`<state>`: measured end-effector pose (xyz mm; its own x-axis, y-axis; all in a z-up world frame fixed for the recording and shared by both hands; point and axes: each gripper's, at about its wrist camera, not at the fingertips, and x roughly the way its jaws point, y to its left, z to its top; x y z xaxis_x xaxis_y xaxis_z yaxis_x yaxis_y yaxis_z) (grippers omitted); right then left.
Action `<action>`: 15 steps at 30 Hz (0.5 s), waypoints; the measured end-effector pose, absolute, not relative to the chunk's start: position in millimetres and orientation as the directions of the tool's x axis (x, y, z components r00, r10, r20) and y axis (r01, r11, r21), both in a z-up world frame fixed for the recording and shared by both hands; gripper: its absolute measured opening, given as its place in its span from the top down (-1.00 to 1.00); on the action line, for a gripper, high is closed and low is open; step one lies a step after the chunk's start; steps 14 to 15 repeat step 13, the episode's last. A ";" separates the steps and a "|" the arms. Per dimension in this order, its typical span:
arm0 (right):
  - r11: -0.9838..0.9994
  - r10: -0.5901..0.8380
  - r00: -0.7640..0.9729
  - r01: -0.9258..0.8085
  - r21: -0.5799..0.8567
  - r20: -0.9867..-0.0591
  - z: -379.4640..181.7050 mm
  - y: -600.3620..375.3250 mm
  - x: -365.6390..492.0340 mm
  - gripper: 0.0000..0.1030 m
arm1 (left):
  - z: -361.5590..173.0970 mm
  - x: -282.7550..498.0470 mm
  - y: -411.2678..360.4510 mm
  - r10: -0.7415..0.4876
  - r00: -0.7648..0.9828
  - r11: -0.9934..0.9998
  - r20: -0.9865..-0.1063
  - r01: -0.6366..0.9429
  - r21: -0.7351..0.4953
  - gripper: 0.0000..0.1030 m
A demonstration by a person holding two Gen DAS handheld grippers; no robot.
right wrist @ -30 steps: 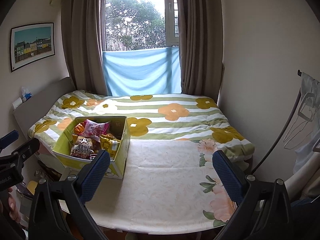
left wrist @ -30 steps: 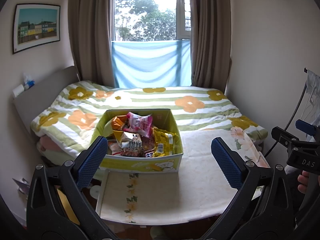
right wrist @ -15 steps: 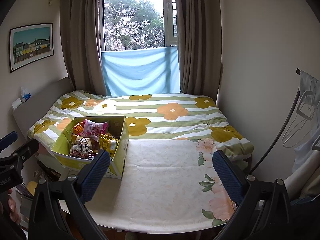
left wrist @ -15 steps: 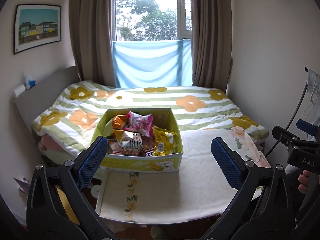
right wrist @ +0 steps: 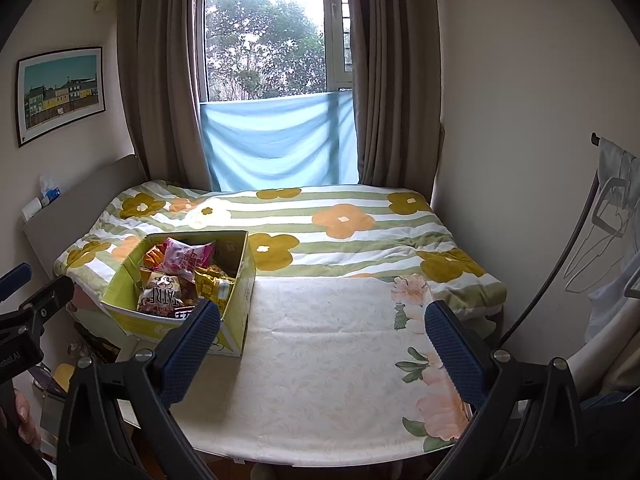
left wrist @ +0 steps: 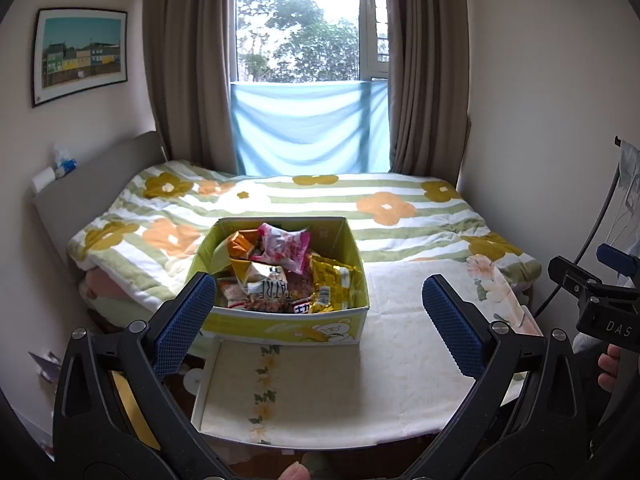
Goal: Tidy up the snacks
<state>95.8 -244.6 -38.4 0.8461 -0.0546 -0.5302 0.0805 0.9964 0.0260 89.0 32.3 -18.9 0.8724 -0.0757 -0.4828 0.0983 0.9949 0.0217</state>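
One yellow-green cardboard box (left wrist: pixel 288 326) sits on one table (left wrist: pixel 344 392) with a floral cloth. Inside the box: one pink snack bag (left wrist: pixel 285 245), one orange bag (left wrist: pixel 240 242), one silver-brown bag (left wrist: pixel 267 286) with large lettering, and one yellow packet (left wrist: pixel 332 286). More wrappers lie underneath, so an exact snack count cannot be told. Two grippers are in view: the left gripper (left wrist: pixel 318 318) and the right gripper (right wrist: pixel 322 350), each with two blue-padded fingers spread wide with nothing between them. One bed (right wrist: pixel 320 224), one framed picture (left wrist: pixel 80 54), one window (left wrist: pixel 304 28), two curtains and one blue cloth (left wrist: pixel 310 130) make up the room.
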 end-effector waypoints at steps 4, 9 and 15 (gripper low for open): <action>0.996 -0.055 0.846 0.081 0.026 -0.531 -38.7 -244.4 96.3 -0.98 | -19.6 89.1 30.5 -0.047 0.879 0.996 -0.474 0.074 0.040 -0.99; 0.997 -0.052 0.845 0.079 0.027 -0.532 -39.2 -243.1 96.1 -0.98 | -22.1 92.3 27.4 -0.056 0.874 0.996 -0.482 0.085 0.037 -0.99; 0.997 -0.045 0.841 0.072 0.029 -0.540 -42.3 -243.3 98.6 -0.98 | -22.1 92.6 24.6 -0.048 0.879 0.996 -0.475 0.076 0.040 -0.99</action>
